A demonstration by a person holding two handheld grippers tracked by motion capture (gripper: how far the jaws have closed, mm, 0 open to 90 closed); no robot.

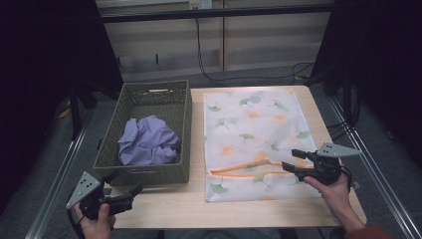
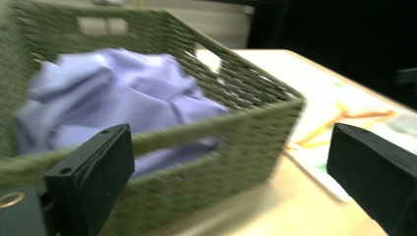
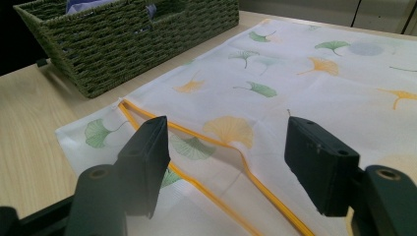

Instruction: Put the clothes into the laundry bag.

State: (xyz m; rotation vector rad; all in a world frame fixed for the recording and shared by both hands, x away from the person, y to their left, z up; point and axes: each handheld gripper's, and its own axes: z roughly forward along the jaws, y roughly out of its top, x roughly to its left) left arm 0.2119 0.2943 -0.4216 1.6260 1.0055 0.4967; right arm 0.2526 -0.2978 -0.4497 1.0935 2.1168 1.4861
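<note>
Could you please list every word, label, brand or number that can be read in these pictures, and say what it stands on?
None can be read: the laundry bag bears printed leaves, no lettering.
The woven basket and purple cloth carry no label.
A small sign at the high view's top edge is too small to read.

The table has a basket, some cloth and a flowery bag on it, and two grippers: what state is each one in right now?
Basket: upright on the table, holding the cloth.
Purple cloth: crumpled in a heap inside the basket.
Flowery bag: lying flat, its orange-edged opening gaping near the front.
Left gripper: open, holding nothing, in front of the basket.
Right gripper: open, holding nothing, over the bag's opening.
</note>
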